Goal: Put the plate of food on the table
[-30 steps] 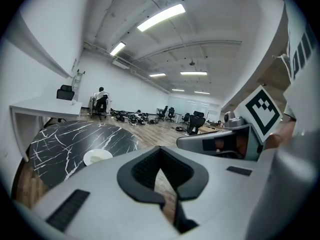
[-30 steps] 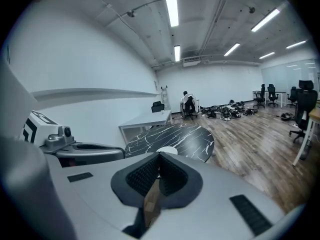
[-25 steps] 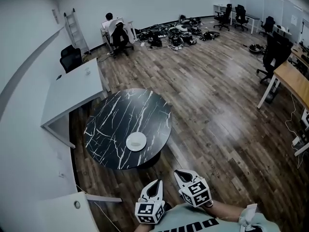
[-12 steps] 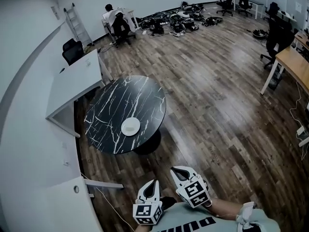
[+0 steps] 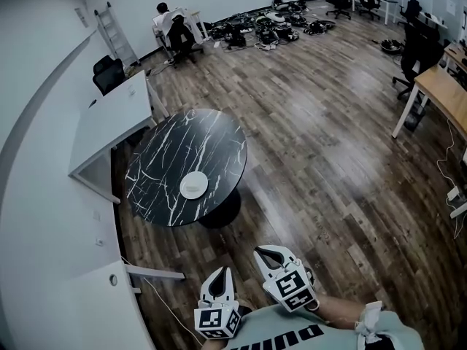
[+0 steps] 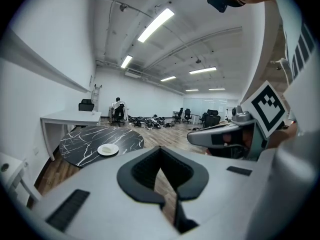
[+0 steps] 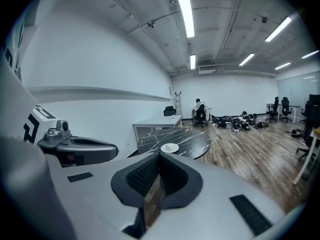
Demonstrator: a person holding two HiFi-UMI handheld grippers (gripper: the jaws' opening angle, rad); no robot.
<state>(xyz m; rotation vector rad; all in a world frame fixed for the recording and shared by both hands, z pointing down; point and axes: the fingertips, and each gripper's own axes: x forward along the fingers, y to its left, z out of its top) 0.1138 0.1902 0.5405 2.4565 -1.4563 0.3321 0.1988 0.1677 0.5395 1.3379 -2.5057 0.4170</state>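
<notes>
As we look down in the head view, both grippers are held close to our body. The left gripper (image 5: 221, 272) and right gripper (image 5: 257, 251) are side by side, each with its jaws together on nothing. The plate (image 5: 193, 185) lies on the round table (image 5: 168, 152), well apart from both grippers and near the rim facing us. Wood floor (image 5: 292, 195) stretches between, and a white desk (image 5: 109, 122) stands just beside the table. In the left gripper view, we see the plate off to the left of the closed jaws. In the right gripper view, it sits just above them.
</notes>
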